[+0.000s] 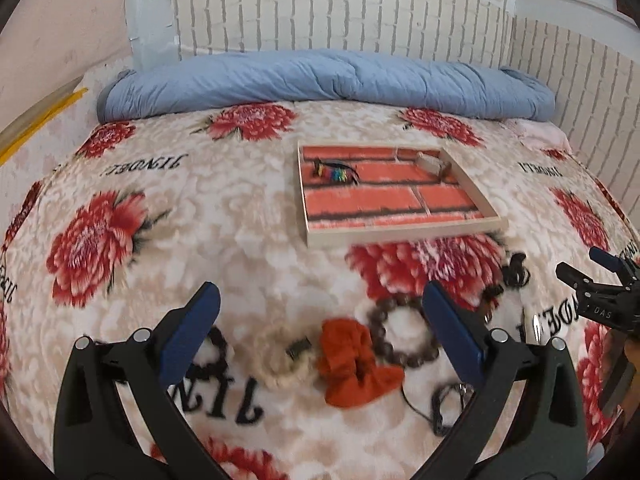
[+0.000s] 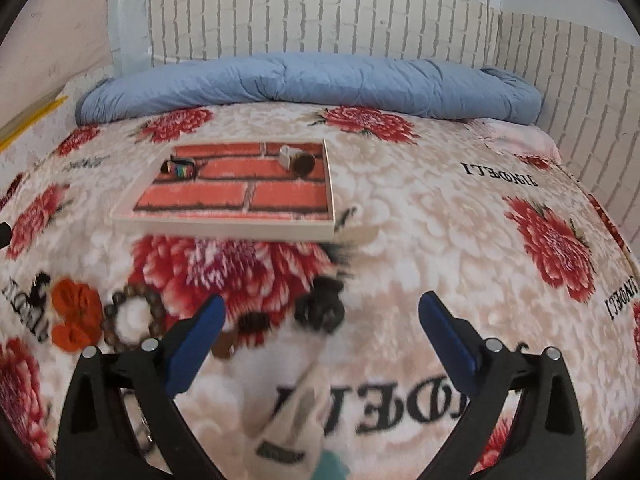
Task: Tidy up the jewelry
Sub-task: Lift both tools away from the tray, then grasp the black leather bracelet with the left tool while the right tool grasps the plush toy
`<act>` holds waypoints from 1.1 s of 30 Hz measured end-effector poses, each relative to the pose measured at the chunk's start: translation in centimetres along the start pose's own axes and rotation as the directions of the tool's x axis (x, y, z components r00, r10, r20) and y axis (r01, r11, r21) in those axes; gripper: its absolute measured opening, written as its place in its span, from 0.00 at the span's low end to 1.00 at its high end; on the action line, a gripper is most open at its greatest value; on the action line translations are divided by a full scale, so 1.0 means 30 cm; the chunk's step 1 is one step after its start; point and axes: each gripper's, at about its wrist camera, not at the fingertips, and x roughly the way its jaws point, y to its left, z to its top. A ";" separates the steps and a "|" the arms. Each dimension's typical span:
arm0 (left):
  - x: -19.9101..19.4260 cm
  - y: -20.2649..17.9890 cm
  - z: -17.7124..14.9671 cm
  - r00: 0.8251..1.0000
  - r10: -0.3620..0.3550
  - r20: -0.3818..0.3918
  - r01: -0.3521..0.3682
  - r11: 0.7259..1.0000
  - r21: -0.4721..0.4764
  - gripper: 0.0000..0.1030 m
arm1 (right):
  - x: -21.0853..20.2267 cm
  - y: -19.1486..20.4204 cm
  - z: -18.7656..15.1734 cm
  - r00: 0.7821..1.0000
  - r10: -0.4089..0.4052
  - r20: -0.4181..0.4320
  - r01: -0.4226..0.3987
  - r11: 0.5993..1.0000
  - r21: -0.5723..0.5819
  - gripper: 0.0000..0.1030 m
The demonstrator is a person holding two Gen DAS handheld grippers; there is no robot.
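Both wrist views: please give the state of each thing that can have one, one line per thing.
Left gripper: open, holding nothing.
Right gripper: open, holding nothing.
Tray: flat on the blanket, with a colourful bracelet and a small box inside.
Brown bead bracelet: loose on the blanket, outside the tray.
Orange cloth piece: crumpled beside it.

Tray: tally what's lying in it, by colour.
Multicoloured striped piece: 1
White-and-brown piece: 1 (too blurred to tell whether it is two things)
Total in the tray: 2
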 end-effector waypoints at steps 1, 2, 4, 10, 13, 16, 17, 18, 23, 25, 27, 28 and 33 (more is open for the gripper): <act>-0.002 -0.007 -0.021 1.000 -0.002 -0.002 0.002 1.000 -0.002 0.95 | -0.005 -0.002 -0.016 1.000 0.000 0.000 0.000 1.000 0.002 0.92; 0.000 -0.014 -0.041 1.000 -0.005 -0.007 0.005 1.000 -0.005 0.95 | -0.010 0.001 -0.029 1.000 0.001 -0.001 -0.001 1.000 0.004 0.92; -0.002 -0.034 -0.082 1.000 -0.010 -0.015 0.010 1.000 -0.007 0.95 | -0.020 0.000 -0.064 1.000 -0.001 -0.004 0.001 1.000 0.005 0.92; -0.020 -0.092 -0.178 1.000 -0.002 -0.002 0.003 1.000 0.009 0.95 | -0.045 -0.006 -0.168 1.000 -0.010 0.013 0.010 1.000 0.009 0.92; -0.035 -0.123 -0.233 1.000 0.013 0.020 -0.014 0.999 0.031 0.95 | -0.055 -0.013 -0.226 1.000 -0.011 0.029 0.010 1.000 0.017 0.92; -0.046 -0.146 -0.275 0.999 0.025 0.043 -0.027 0.998 0.048 0.95 | -0.069 -0.026 -0.264 0.998 -0.013 0.060 0.011 0.999 0.030 0.92; -0.049 -0.153 -0.289 0.998 0.031 0.054 -0.034 0.998 0.050 0.95 | -0.076 -0.030 -0.274 0.997 -0.010 0.076 0.007 0.999 0.037 0.92; -0.051 -0.159 -0.302 0.997 0.033 0.067 -0.036 0.998 0.047 0.95 | -0.084 -0.031 -0.283 0.995 -0.011 0.094 0.007 0.999 0.043 0.92; -0.027 -0.187 -0.324 0.997 0.023 0.070 -0.025 0.999 0.025 0.95 | -0.080 -0.004 -0.281 0.996 -0.003 0.088 -0.001 0.999 0.049 0.92; -0.012 -0.194 -0.336 0.998 0.004 0.057 -0.005 1.000 0.018 0.95 | -0.070 0.025 -0.296 0.996 -0.025 0.091 0.024 1.000 0.012 0.92; 0.002 -0.196 -0.351 0.998 -0.002 0.055 0.001 1.000 0.017 0.95 | -0.051 0.047 -0.314 0.995 -0.055 0.078 0.057 0.998 -0.015 0.92; 0.015 -0.196 -0.358 0.999 -0.005 0.050 0.004 1.000 0.010 0.95 | -0.044 0.051 -0.320 0.996 -0.060 0.070 0.061 0.998 -0.019 0.92; 0.091 -0.210 -0.388 0.999 -0.039 -0.014 0.038 0.999 -0.019 0.95 | -0.027 0.038 -0.336 0.996 -0.073 0.042 0.073 0.997 -0.011 0.92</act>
